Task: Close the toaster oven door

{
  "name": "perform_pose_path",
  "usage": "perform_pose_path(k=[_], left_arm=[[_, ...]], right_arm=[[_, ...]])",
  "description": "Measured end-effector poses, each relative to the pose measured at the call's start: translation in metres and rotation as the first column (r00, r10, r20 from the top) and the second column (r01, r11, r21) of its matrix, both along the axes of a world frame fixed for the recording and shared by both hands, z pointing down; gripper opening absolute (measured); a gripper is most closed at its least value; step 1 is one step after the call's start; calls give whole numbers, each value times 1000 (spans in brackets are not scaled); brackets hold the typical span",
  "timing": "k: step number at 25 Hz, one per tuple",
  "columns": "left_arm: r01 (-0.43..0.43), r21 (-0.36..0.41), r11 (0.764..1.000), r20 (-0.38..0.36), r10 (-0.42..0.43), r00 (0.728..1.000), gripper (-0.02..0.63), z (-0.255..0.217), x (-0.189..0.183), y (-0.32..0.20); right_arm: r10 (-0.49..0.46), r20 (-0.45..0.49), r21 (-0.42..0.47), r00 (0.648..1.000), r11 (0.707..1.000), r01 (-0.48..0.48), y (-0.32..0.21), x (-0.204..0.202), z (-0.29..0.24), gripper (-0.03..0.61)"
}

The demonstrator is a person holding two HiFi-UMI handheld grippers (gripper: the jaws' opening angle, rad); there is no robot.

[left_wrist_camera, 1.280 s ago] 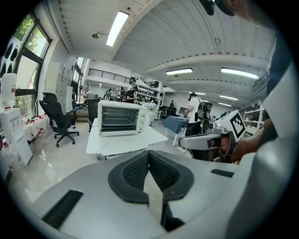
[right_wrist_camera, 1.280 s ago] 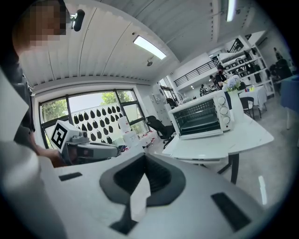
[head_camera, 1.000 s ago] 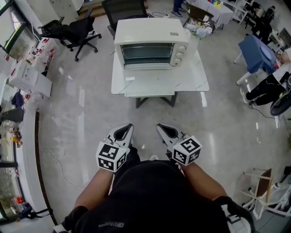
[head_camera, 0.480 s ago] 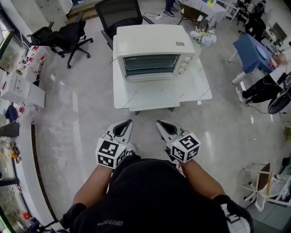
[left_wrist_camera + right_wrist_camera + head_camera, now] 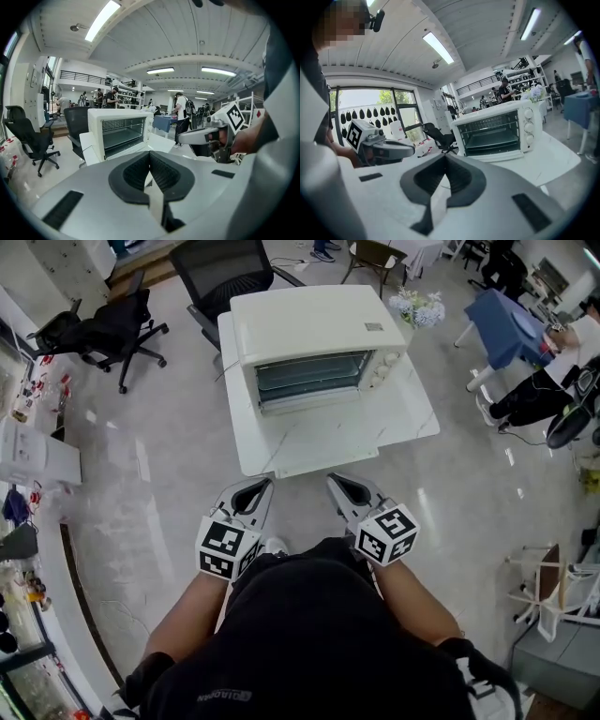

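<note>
Cream-white toaster oven [image 5: 314, 329] sits on a white marble-look table [image 5: 375, 432], toward the table's far side, control knobs on its right end. The oven door [image 5: 506, 154] is open, dropped forward and down, so the rack inside is visible. Bare tabletop lies in front of it.

Left gripper [image 5: 266, 481] is held low in front of the person's body, tips just at the near table edge, pointing toward the oven. In the left gripper view its jaws are pressed together with nothing between them [image 5: 149, 153]. Right gripper [image 5: 332, 478] sits beside it, a small gap between the two, also aimed at the oven. Its jaws are closed tight and empty too [image 5: 444, 155]. Neither gripper touches the oven or the door, and both are well apart from it.

Each gripper view catches the other gripper off to the side.

Two black office chairs [image 5: 103, 329] stand on the glossy grey floor, one behind the table and one to its left. A bunch of flowers [image 5: 419, 307] is just past the table's far right corner.
</note>
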State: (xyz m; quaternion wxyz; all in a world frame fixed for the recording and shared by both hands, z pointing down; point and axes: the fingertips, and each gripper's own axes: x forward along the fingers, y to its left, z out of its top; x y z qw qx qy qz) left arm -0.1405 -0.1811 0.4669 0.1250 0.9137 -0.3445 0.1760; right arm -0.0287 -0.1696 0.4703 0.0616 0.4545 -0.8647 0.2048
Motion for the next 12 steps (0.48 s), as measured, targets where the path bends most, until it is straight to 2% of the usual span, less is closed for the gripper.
perform_pose_path(k=[6, 12], left_arm=[[-20, -3, 1000, -16, 20, 1000, 3, 0, 10, -17], [8, -11, 1000, -32, -9, 999, 3, -5, 27, -24]], right_arm=[[8, -14, -2, 1000, 1000, -8, -11, 5, 0, 2], [-28, -41, 14, 999, 999, 28, -25, 21, -9, 2]])
